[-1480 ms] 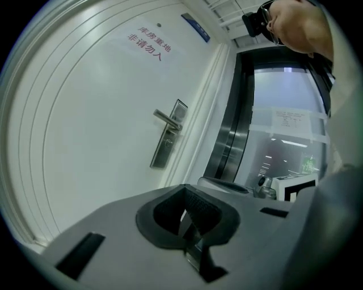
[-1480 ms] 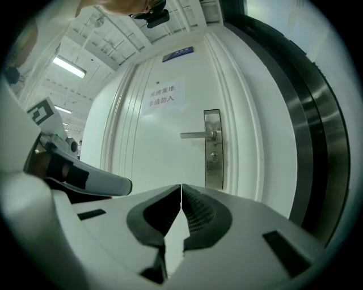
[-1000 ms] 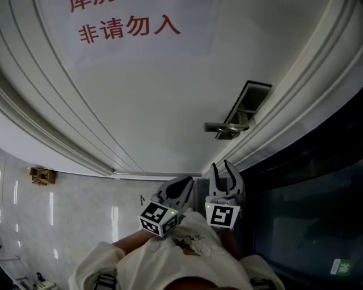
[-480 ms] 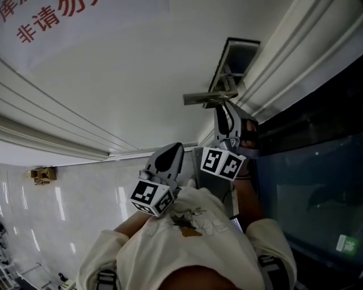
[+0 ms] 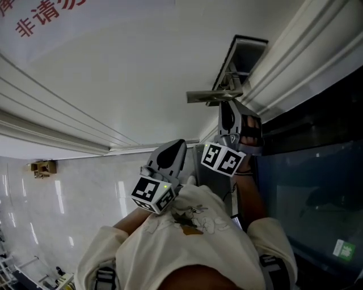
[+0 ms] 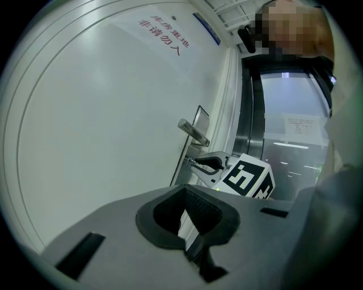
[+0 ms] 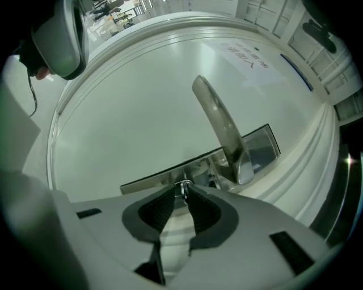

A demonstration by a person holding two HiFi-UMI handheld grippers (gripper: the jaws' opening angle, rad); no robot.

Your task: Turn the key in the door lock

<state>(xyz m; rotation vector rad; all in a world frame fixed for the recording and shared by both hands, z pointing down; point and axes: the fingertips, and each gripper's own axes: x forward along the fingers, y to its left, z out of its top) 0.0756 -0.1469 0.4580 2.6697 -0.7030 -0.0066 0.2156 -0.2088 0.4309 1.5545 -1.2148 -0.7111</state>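
Observation:
A white door (image 5: 130, 73) carries a steel lock plate (image 7: 258, 144) with a lever handle (image 7: 218, 122). A small metal key (image 7: 182, 186) sticks out of the plate below the handle. My right gripper (image 7: 181, 192) points at the lock, and its jaws are closing with the key's head between the pad tips, which touch it. In the head view that right gripper (image 5: 229, 110) sits just under the handle (image 5: 212, 96). My left gripper (image 5: 170, 156) hangs back from the door with nothing in its jaws, which look shut.
A dark glass panel (image 5: 317, 187) runs along the right of the white door frame (image 5: 295, 62). Red lettering (image 5: 39, 17) is printed high on the door. The glossy tiled floor (image 5: 57, 198) holds a small brown object (image 5: 41, 167).
My right gripper has travelled up to the lock under the handle and rolled about its own axis. The left gripper has hardly shifted.

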